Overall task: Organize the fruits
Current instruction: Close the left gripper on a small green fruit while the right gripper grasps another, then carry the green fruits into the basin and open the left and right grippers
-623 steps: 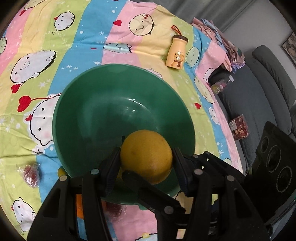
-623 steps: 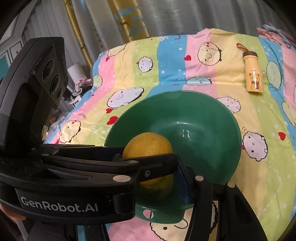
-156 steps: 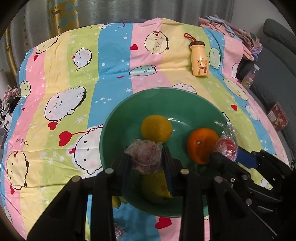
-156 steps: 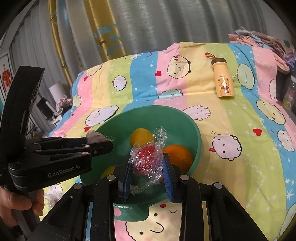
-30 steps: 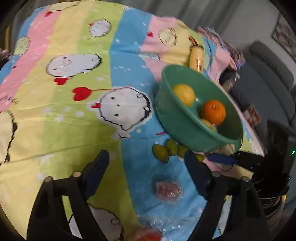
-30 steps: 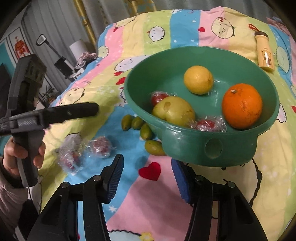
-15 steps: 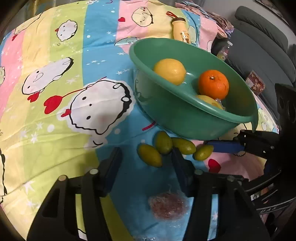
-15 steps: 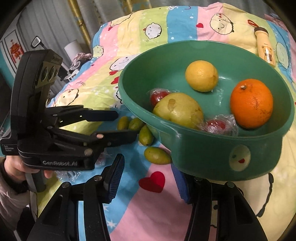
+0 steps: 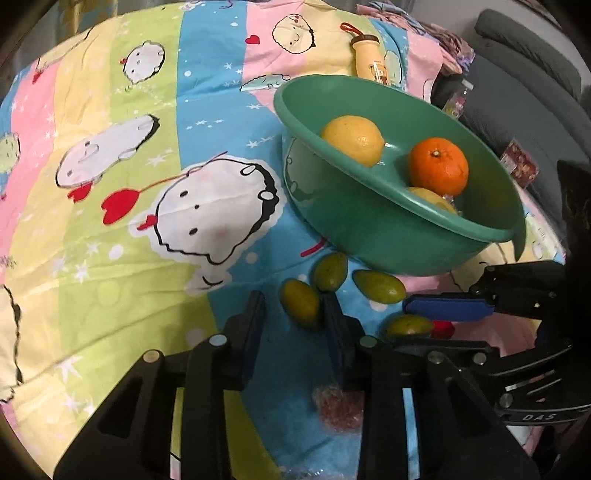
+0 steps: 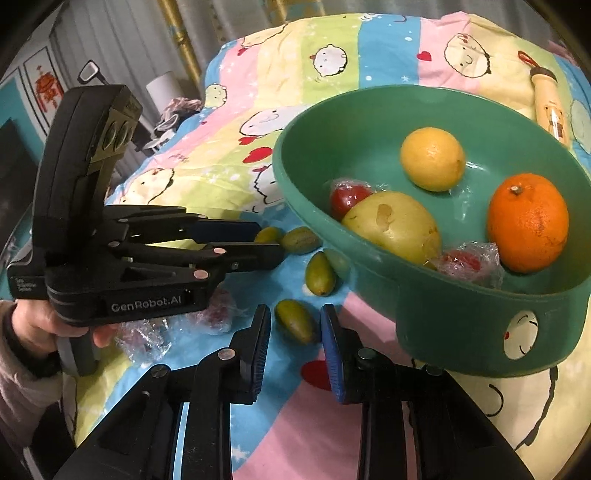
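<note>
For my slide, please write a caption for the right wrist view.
Right tool closing around a small green fruit beside the green bowl of fruit.

A home, likely a bedroom or living room. Cartoon-print striped bedsheet covers a soft surface, with a grey sofa alongside and folded clothes at the far edge. Curtains hang behind. A standing mirror and red wall decoration show at the left.
</note>
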